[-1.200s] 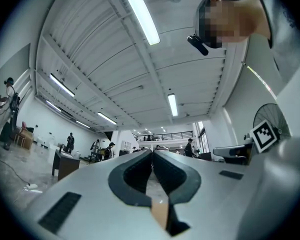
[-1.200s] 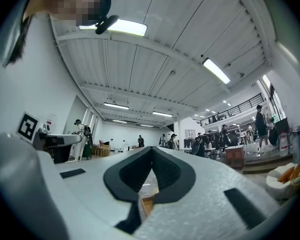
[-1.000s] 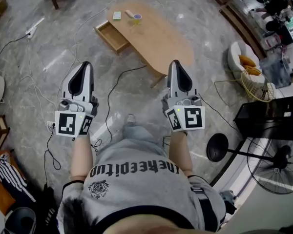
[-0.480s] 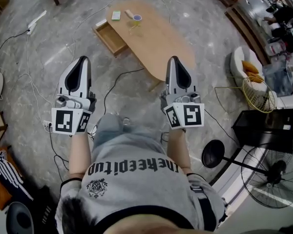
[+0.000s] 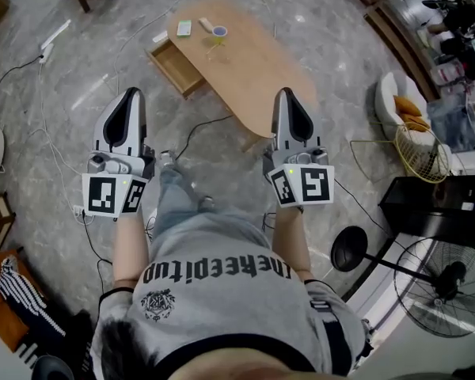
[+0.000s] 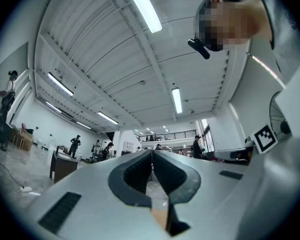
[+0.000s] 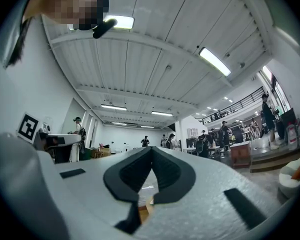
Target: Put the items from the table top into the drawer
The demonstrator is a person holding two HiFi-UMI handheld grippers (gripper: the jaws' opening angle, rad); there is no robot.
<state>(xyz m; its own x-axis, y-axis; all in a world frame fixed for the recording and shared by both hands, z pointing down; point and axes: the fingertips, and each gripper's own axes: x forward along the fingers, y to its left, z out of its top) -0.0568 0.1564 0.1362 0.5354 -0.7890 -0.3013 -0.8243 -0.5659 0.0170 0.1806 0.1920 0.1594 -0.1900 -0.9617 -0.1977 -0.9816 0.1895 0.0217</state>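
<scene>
The oval wooden table (image 5: 257,74) stands ahead of me on the marble floor, its drawer (image 5: 174,66) pulled open on the left side. At its far end lie a green card (image 5: 184,28), a pale oblong piece (image 5: 207,24), a roll of tape (image 5: 221,31) and a small yellowish thing (image 5: 214,44). My left gripper (image 5: 129,95) and right gripper (image 5: 285,93) are held out in front of my body, well short of the table. Both are shut with nothing between the pads. The left gripper (image 6: 151,154) and the right gripper (image 7: 151,151) look up across a big hall.
Cables run over the floor between me and the table, with a power strip (image 5: 54,39) at the left. On the right stand a white seat (image 5: 392,93), a wire basket (image 5: 416,153), a black box (image 5: 431,204) and a floor fan (image 5: 447,287). People stand far off in the hall.
I have stepped forward: one leg has swung ahead and the floor has shifted under me. Both grippers stay shut and side by side, carried along with my body.
</scene>
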